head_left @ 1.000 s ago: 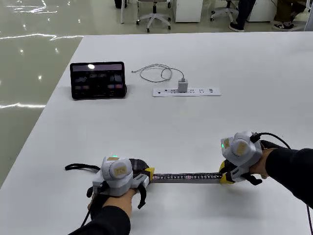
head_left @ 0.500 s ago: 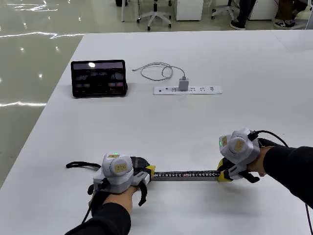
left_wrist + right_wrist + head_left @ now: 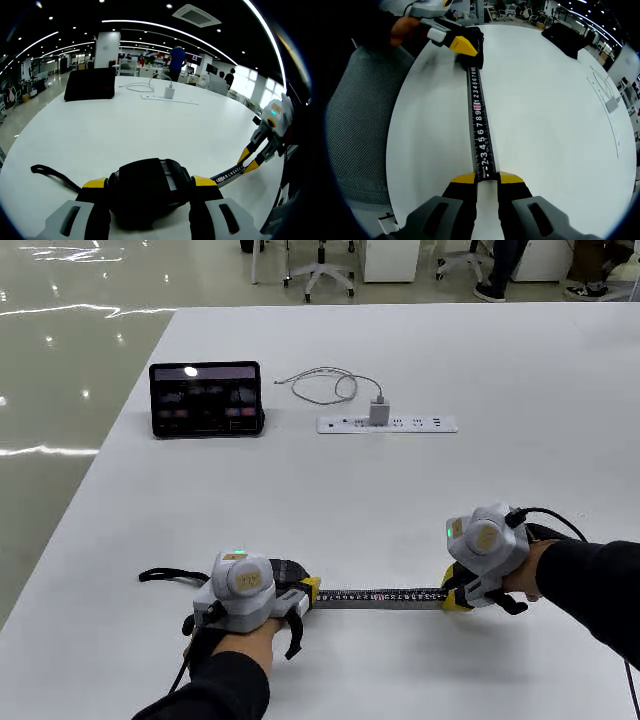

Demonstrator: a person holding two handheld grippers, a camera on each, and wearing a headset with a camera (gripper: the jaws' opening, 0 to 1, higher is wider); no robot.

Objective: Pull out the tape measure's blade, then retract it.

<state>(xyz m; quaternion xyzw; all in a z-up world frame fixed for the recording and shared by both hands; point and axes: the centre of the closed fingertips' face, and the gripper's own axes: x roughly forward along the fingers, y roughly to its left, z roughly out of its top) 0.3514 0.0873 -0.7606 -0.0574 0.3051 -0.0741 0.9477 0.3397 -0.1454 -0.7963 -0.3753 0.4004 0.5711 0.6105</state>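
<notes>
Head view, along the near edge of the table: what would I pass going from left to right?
Black strap → left gripper clamped on the tape measure → blade → right gripper pinching its end.

The tabletop [image 3: 400,500] is plain white, without pattern. Near its front edge, the tape measure case [image 3: 150,192] is black, with a black strap [image 3: 165,575]. The blade [image 3: 479,115] is black, printed with white numerals and tick marks, and carries one red mark partway along. The left gripper [image 3: 150,181] and right gripper [image 3: 486,177] are light grey with yellow jaw tips, dark pads and a small green light each. Toward the far left corner, the tablet [image 3: 206,398] is black with a dim screen. Beside it, the power strip [image 3: 420,424], charger [image 3: 379,414] and cable [image 3: 320,388] are white to pale grey. The sleeve [image 3: 600,585] is black. The floor [image 3: 60,390] is glossy grey-green with white glare.
</notes>
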